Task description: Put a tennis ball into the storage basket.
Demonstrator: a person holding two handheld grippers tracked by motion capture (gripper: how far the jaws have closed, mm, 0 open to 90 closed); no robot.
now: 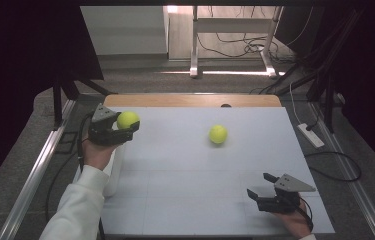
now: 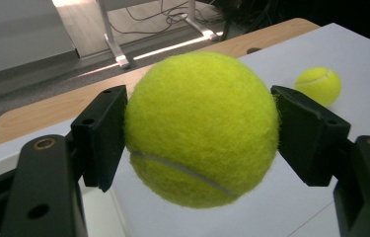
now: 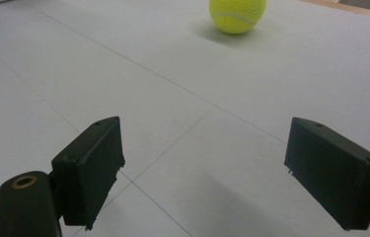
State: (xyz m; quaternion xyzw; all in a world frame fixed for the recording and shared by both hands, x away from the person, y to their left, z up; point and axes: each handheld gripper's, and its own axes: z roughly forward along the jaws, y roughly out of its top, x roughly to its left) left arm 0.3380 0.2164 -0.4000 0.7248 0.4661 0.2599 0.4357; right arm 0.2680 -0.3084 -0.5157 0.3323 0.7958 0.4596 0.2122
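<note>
White matte tabletop (image 1: 185, 200) with faint grid lines and a bare wood strip along the far edge; dark curtains both sides, grey floor with cables and a desk frame behind. Left gripper (image 1: 125, 127) is up off the surface at the table's far-left corner, jaws clamped on a tennis ball (image 1: 127, 119); the left gripper view has both black pads pressed into the felt on opposite sides of the held ball (image 2: 201, 129), seam curving across its lower front, grip looks centred and firm. Second tennis ball (image 1: 218, 134) sits loose on the table right of centre toward the far side, well apart from both grippers. Right gripper (image 1: 260, 186) hovers low near the near-right corner, jaws spread wide with nothing between them, aimed roughly at that loose ball (image 3: 238, 15). My read: first ball picked, not yet placed anywhere; second ball untouched, so roughly half the pickup work is left. Materials: fuzzy yellow-green felt, round, slightly compressible; jaws are hard black blocky plastic with flat faces; table is smooth, low sheen, so a ball could roll if nudged.
</note>
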